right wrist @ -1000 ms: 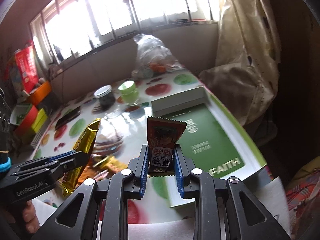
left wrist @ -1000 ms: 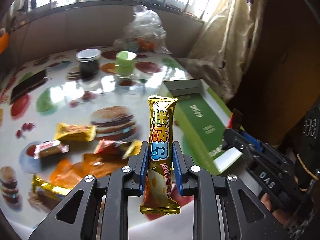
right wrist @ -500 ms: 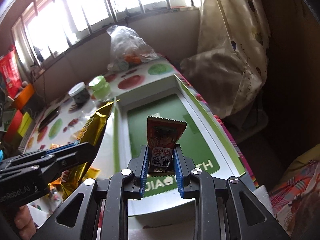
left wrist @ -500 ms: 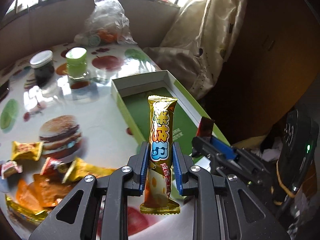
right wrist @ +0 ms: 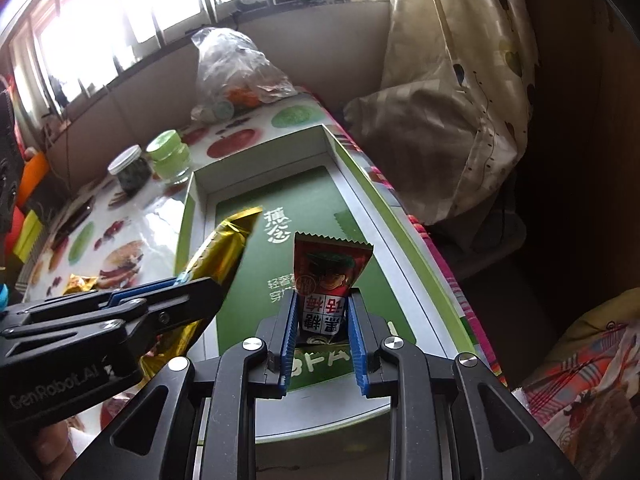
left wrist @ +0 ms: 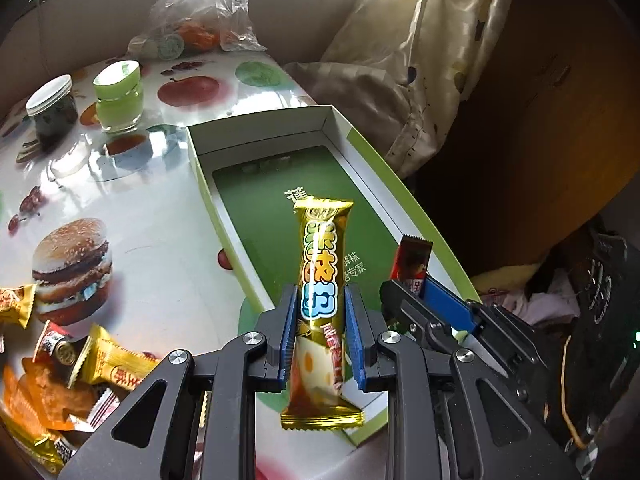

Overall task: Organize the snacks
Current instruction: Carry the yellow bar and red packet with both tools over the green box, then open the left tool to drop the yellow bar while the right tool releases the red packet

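Note:
My left gripper (left wrist: 320, 312) is shut on a long gold snack bar (left wrist: 323, 264) and holds it upright over the near end of the open green box (left wrist: 256, 200). My right gripper (right wrist: 323, 316) is shut on a small red snack packet (right wrist: 326, 276), also above the box (right wrist: 320, 200). In the left wrist view the right gripper (left wrist: 416, 292) is just right of the bar, with the red packet (left wrist: 412, 256) in it. In the right wrist view the left gripper (right wrist: 192, 284) and gold bar (right wrist: 224, 248) are at the left. Several loose wrapped snacks (left wrist: 104, 364) lie on the table at lower left.
A dark jar with a white lid (left wrist: 52, 108) and a green jar (left wrist: 119, 94) stand beyond the box on the printed tablecloth. A clear plastic bag (left wrist: 200, 8) sits at the table's far end. A curtain (left wrist: 420, 60) hangs to the right, past the table edge.
Both grippers have moved right and forward with their snacks, from above the loose snack pile to above the green box. Both stay shut.

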Tool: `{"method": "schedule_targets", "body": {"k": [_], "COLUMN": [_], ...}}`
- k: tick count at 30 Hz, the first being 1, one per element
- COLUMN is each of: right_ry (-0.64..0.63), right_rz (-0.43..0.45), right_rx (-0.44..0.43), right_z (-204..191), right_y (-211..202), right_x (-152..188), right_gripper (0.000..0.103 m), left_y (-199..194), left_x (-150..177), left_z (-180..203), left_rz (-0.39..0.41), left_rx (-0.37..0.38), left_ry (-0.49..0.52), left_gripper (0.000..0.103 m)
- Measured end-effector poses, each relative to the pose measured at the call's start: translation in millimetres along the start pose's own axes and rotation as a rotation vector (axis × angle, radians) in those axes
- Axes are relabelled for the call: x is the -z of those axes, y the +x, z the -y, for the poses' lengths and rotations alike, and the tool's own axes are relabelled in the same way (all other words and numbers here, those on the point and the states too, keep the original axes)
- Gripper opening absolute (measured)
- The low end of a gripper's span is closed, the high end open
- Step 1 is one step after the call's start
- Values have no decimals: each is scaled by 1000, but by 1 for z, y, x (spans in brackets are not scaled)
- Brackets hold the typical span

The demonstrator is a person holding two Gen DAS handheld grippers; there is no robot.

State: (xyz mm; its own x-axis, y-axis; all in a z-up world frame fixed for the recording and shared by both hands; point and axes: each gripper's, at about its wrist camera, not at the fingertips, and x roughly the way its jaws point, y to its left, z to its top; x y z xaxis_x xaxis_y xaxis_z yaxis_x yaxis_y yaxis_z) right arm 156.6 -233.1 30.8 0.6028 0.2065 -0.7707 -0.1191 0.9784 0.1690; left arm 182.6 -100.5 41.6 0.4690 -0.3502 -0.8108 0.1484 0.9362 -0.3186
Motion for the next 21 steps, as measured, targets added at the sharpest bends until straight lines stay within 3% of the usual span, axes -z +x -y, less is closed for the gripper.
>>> {"method": "schedule_targets", "body": {"k": [10,21], "right_ry": [-5,14], "right_rz": [-9,3], "right_rx": [16,44], "right_z": [1,2], "right_y": [4,-1], "right_x": [-1,-3], "right_gripper": [23,40], "left_y": [12,-1], "left_x": [-5,-3], "left_z": [-1,-6], "left_rz": [-21,-11], "left_rx": [-4,-2], "left_ry": [-15,-17], "left_gripper": [24,28]}}
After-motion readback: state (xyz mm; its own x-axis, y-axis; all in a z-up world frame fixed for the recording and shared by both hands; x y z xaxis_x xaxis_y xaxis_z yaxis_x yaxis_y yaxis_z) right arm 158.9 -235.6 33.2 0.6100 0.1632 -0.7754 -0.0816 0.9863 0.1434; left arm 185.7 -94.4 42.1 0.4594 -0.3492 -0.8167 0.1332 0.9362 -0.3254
